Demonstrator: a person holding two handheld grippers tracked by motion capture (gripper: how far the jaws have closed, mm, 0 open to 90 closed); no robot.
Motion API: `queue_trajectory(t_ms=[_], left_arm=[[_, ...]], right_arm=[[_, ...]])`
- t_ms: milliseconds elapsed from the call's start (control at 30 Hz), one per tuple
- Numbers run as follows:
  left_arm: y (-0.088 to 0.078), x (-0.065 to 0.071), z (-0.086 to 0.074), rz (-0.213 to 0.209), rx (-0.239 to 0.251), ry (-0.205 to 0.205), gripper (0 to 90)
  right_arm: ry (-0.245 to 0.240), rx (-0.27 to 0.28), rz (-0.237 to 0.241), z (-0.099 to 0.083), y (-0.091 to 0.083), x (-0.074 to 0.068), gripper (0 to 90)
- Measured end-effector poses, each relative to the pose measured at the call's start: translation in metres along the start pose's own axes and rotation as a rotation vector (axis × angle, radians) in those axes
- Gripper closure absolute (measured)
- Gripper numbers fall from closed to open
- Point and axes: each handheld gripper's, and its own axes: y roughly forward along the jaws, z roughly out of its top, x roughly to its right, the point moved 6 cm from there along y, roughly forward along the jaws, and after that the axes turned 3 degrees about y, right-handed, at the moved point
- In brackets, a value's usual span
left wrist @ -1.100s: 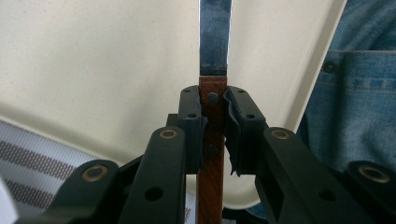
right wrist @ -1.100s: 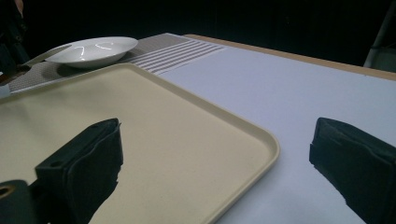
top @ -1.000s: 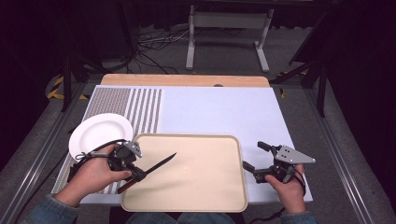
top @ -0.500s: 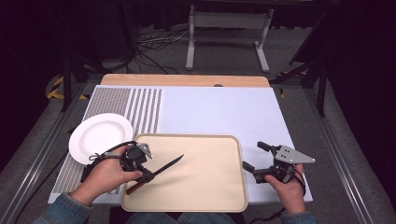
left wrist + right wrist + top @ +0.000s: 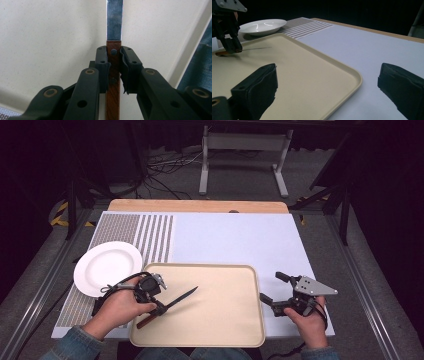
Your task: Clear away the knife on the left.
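left gripper [image 5: 159, 308] clamps a knife [image 5: 172, 302] over the tray [image 5: 220, 320] (handle end hidden under hand); right gripper [image 5: 272, 287] gapes empty.

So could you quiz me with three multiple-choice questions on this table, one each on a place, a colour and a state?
1. Where is the knife?
A. over the beige tray
B. on the white plate
C. on the floor

2. What colour is the knife's handle?
A. blue
B. reddish brown
C. white

3. How are the right gripper jaws?
A. clamped on the tray
B. holding a plate
C. open, empty

Answers: 1 A, the left gripper holds it above the tray; 2 B, brown wood shows between the pads; 3 C, nothing sits between them.
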Motion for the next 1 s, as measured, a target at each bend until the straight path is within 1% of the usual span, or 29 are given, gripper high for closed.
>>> queue_trajectory(t_ms=[267, 400, 833, 900, 933, 967, 1000], left_arm=[[0.0043, -0.0015, -0.0008, 0.001, -0.015, -0.001, 77.7], [0.0054, -0.0016, -0.0001, 0.001, -0.013, -0.009, 77.6], [0.0081, -0.0018, 0.0002, -0.003, -0.020, -0.006, 77.4], [0.0079, -0.0015, 0.0009, -0.006, -0.007, -0.003, 73.9], [0.0073, -0.0012, 0.0008, -0.010, -0.011, 0.002, 70.0], [0.0072, 0.0000, 0.0016, -0.011, 0.001, 0.003, 66.4], [0.0072, 0.0000, 0.0016, -0.011, 0.001, 0.003, 62.2]], right_arm=[[-0.002, -0.006, -0.004, -0.0005, 0.0006, 0.0000, 3.3], [0.000, -0.004, -0.003, -0.0006, 0.0007, 0.0002, 3.3], [0.002, -0.002, -0.002, -0.0003, 0.0005, 0.0003, 3.3], [0.001, -0.002, -0.001, -0.0004, 0.0005, 0.0003, 3.3], [0.002, -0.003, -0.002, -0.0005, 0.0006, 0.0005, 3.3], [0.003, -0.003, -0.002, -0.0005, 0.0006, 0.0005, 3.3], [0.003, -0.003, -0.002, -0.0005, 0.0006, 0.0005, 3.3]])
